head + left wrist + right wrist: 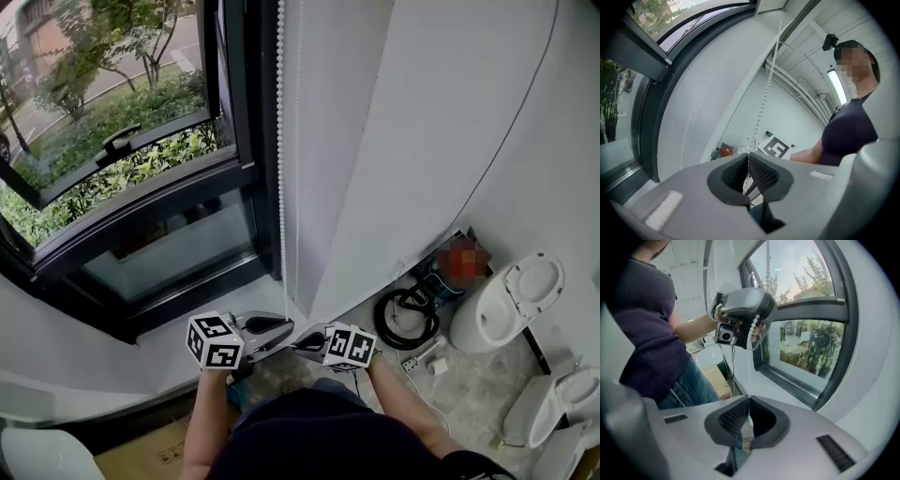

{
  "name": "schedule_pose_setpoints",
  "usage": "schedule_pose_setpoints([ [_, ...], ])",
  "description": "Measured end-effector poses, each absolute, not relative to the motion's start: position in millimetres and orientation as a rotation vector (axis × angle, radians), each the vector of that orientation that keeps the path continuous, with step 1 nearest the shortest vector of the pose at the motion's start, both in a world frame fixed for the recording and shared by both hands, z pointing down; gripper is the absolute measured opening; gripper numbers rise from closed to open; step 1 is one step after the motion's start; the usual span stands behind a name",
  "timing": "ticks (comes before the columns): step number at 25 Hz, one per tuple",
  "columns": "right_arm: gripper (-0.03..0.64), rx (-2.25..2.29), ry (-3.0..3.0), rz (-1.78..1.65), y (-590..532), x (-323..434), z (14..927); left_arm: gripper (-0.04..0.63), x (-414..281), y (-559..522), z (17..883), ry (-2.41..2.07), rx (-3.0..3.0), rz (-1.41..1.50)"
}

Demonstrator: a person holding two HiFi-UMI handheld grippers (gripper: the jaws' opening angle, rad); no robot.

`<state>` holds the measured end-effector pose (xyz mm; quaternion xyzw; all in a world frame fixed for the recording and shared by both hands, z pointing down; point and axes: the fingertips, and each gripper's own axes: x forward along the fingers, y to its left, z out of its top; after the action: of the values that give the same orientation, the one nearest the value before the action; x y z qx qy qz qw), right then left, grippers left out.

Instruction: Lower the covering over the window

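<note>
Beside the bare window (141,187), a bead chain (280,141) hangs down toward two hand-held grippers. The risk is that beads slip through the pads, or the wrong strand gets pulled, so the blind, out of view above, never lowers. The left gripper (749,161) is pinched tight on the chain. The right gripper (747,401) is closed too, with nothing plainly between its jaws.

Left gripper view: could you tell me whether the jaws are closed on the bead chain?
Yes, the left gripper is shut on the bead chain, which runs up from its jaws.
</note>
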<state>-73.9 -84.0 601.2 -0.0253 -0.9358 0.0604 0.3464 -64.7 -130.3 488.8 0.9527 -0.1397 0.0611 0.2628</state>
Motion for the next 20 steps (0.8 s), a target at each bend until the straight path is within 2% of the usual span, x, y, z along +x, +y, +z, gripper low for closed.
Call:
schedule_pose_setpoints([
  [6, 0.022, 0.009, -2.498, 0.202, -99, -70, 580, 0.014, -59, -130, 490, -0.355, 2.568, 0.153],
  [8, 0.097, 0.009, -2.562, 0.249, -104, -68, 559, 0.014, -59, -130, 491, -0.353, 2.563, 0.141],
  [9, 0.106, 0.010, -2.597, 0.257, -107, -67, 547, 0.014, -59, -129, 492, -0.353, 2.559, 0.136],
  [20, 0.106, 0.106, -2.840, 0.020, -131, -71, 427, 0.012, -56, -128, 493, -0.332, 2.552, 0.117],
])
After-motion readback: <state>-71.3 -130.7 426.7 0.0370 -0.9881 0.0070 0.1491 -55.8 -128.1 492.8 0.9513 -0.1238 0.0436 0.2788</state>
